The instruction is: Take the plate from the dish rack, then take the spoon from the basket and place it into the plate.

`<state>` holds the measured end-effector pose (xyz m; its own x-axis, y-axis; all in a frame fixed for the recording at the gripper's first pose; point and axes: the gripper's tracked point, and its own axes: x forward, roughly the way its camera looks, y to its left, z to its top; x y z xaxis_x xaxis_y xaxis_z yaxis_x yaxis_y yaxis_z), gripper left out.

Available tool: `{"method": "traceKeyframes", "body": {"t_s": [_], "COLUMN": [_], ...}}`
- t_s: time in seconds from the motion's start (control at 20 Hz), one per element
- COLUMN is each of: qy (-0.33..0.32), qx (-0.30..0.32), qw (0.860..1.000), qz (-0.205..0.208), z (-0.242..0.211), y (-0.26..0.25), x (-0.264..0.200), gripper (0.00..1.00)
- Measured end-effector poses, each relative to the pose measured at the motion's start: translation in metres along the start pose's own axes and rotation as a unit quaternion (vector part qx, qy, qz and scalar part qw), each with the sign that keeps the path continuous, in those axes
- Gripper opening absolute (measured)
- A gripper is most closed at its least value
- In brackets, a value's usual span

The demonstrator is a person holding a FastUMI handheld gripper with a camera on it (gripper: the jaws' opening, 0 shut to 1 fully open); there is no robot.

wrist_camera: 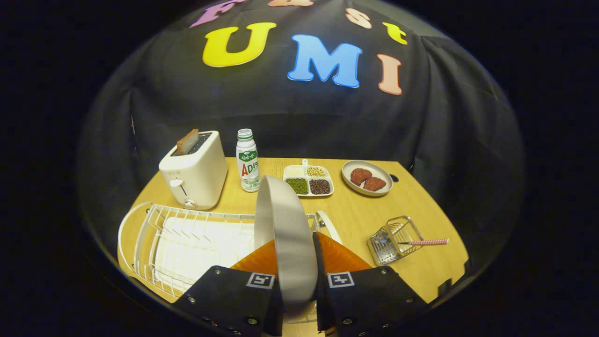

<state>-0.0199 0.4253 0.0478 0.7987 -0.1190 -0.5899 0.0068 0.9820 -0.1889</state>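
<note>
A grey plate stands on edge between my two fingers, rim toward the camera, and my gripper is shut on it. It is held above the right end of the white wire dish rack; whether it still touches the rack I cannot tell. To the right of my fingers, a small wire basket sits on the wooden table. A spoon with a pink striped handle lies in the basket, handle sticking out to the right.
Beyond the rack stand a white toaster with a slice of bread and a milk bottle. Farther right are a divided tray of beans and a grey dish with two pieces of meat.
</note>
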Motion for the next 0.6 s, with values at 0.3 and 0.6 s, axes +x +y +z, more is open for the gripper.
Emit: {"method": "traceKeyframes", "body": {"t_s": [0.3,0.6], "qy": [-0.039,-0.052], "qx": [-0.076,-0.063], "qw": [0.996,0.996], "qz": [-0.036,-0.035], "z": [0.032,0.019], "y": [0.0,-0.011], "x": [-0.029,-0.09], "gripper": [0.27,0.27]}}
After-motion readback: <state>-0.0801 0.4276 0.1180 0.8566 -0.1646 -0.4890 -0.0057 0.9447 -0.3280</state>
